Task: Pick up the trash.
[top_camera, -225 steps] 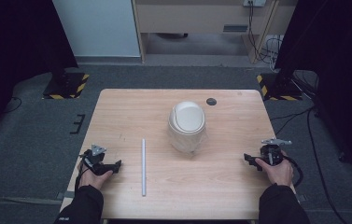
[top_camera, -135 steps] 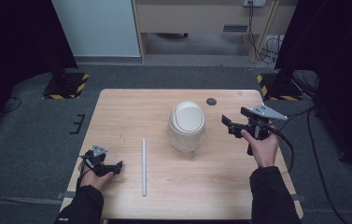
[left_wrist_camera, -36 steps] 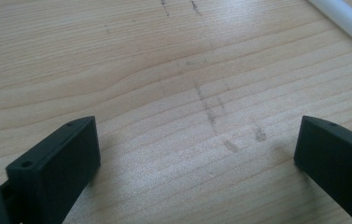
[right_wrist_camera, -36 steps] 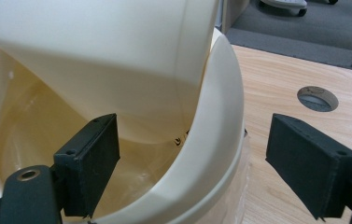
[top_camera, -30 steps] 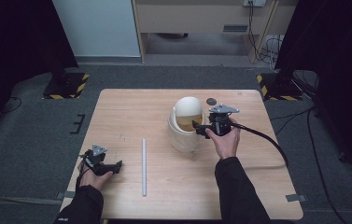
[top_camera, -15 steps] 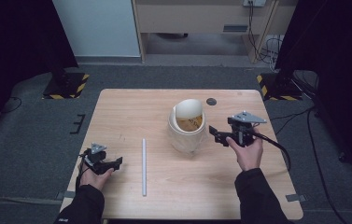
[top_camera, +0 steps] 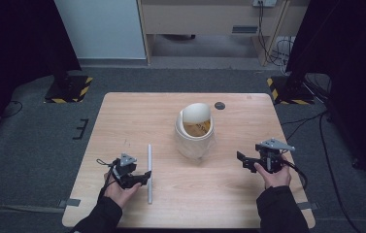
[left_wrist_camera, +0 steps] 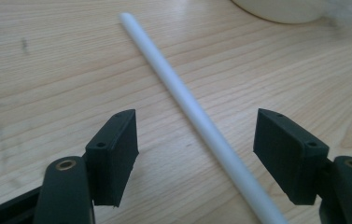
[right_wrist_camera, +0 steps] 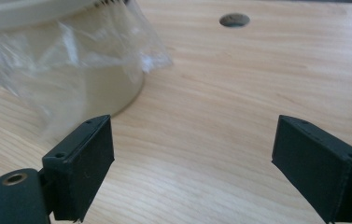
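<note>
Straddling a white rod point(left_wrist_camera: 197, 116) lying on the table point(top_camera: 122, 116), the left gripper point(left_wrist_camera: 197, 154) gapes wide, empty. Right gripper point(right_wrist_camera: 192, 158), likewise open and empty, waits beside the bin point(top_camera: 195, 131). Closing on the rod seems next.

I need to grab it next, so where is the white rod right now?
In the high view the white rod lies left of the bin, beside the left tool, whose open jaws straddle it.
</note>
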`<action>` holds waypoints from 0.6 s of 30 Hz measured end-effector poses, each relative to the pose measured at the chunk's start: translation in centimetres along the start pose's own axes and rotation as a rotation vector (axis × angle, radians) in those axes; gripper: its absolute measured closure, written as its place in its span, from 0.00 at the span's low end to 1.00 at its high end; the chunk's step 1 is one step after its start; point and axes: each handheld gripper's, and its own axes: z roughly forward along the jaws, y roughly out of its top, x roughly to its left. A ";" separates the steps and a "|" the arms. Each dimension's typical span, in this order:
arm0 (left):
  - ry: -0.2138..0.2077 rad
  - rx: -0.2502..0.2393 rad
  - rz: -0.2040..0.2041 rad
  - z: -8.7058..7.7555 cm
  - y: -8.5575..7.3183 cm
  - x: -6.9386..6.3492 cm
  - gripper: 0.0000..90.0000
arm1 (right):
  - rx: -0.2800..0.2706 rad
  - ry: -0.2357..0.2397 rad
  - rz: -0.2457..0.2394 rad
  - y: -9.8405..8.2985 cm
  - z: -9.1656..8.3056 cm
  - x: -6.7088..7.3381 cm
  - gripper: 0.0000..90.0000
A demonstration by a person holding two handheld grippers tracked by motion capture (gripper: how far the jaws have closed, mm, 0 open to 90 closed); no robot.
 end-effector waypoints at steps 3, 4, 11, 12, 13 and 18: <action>-0.004 0.018 0.021 0.3 0.0 -0.6 0.34 | 0.001 -0.010 0.002 0.0 0.1 -0.3 0.15; -0.004 0.030 0.036 0.5 -0.1 -0.9 0.34 | -0.003 -0.016 0.005 0.0 0.1 -0.4 0.15; 0.023 0.074 0.083 1.4 -0.1 -1.9 0.39 | 0.003 -0.021 0.007 -0.1 0.3 -0.4 0.15; 0.027 0.077 0.086 1.4 -0.1 -1.9 0.40 | 0.006 -0.018 0.003 -0.1 0.4 -0.3 0.15; 0.027 0.077 0.086 1.4 -0.1 -1.9 0.40 | 0.006 -0.018 0.003 -0.1 0.4 -0.3 0.15; 0.039 0.100 0.090 1.5 -0.2 -1.6 0.44 | 0.038 -0.012 -0.015 -0.2 0.7 -0.2 0.14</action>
